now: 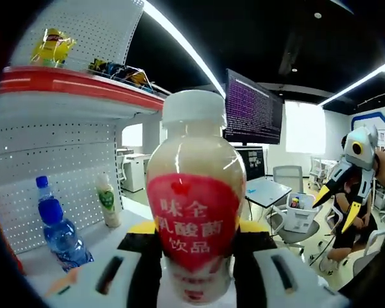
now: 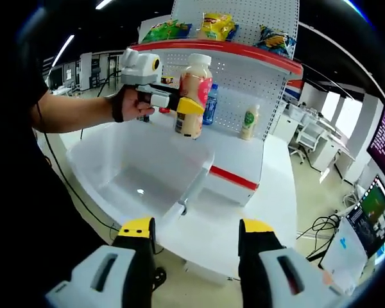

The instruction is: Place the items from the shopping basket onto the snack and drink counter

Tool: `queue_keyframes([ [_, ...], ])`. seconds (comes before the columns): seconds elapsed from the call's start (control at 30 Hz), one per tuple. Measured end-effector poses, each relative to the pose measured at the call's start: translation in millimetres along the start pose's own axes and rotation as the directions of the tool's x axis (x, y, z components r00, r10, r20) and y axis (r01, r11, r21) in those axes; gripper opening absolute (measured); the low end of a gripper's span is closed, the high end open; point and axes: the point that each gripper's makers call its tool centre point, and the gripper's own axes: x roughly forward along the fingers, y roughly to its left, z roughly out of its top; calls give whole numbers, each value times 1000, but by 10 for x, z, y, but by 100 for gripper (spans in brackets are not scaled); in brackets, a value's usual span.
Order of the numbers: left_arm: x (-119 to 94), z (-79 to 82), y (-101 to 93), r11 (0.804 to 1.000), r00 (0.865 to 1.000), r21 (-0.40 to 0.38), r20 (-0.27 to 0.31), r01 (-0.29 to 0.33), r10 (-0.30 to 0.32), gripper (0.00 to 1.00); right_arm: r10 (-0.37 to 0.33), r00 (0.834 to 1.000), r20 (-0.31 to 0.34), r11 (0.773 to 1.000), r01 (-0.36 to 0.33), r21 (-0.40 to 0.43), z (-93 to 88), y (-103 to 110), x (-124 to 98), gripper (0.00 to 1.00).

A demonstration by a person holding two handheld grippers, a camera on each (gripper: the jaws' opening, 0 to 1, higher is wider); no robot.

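Left gripper clamps an upright yogurt drink bottle; shelf bench at five o'clock. Right gripper open, empty.

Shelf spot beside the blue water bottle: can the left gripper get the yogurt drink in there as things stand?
Probably yes. The left gripper holds the yogurt drink upright before the shelf; bare shelf lies between the blue water bottle and the small green-label bottle.
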Motion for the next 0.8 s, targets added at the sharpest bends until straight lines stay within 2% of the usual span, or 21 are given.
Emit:
queue_keyframes([
  [0.27, 201, -12, 109, 999, 1000, 21, 3, -30, 30, 43, 1, 1000, -19, 1000, -1, 7, -60, -58, 3, 50],
  [0.5, 352, -12, 219, 999, 999, 6, 7, -43, 43, 43, -12, 999, -41, 1000, 12, 19, -162, -153, -22, 50],
  [0.63, 431, -19, 274, 999, 999, 6, 7, -49, 49, 43, 13, 1000, -18, 1000, -12, 26, -109, -145, -37, 50],
  [0.8, 537, -54, 373, 998, 998, 7, 6, -70, 70, 43, 16, 999, -35, 1000, -16, 5, -126, -189, -29, 50],
])
